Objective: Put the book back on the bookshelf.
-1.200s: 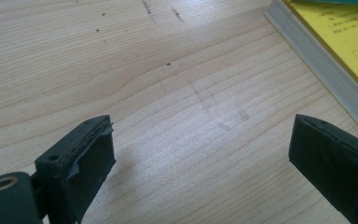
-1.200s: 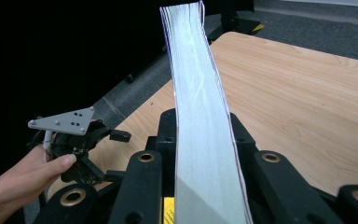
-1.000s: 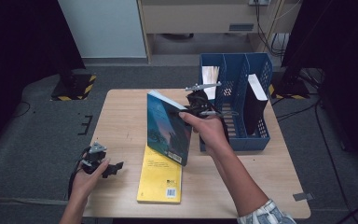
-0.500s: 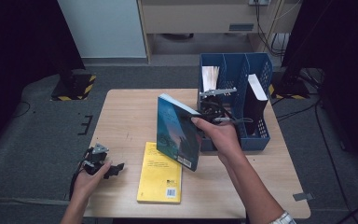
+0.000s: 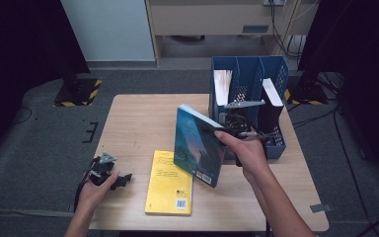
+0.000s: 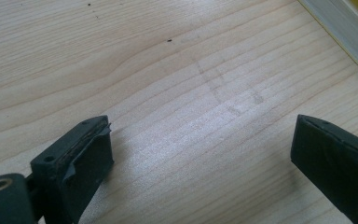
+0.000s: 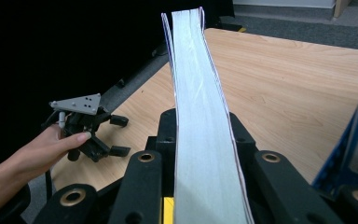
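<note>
You have two loose books out here: one teal book (image 5: 197,145), upright and clamped in your right tongs (image 5: 227,129) near the middle of the table (image 5: 138,123), and one yellow book (image 5: 170,182) lying flat at about 6 o'clock. One blue file rack (image 5: 249,79) stands at 2 o'clock; you can count three slots in it, with two items filed, one pale-edged (image 5: 222,86) in the left slot and one dark with a white edge (image 5: 272,94) in the right. You hold two tongs, the left tongs (image 5: 109,175) at 8 o'clock, jaws apart and empty.
</note>
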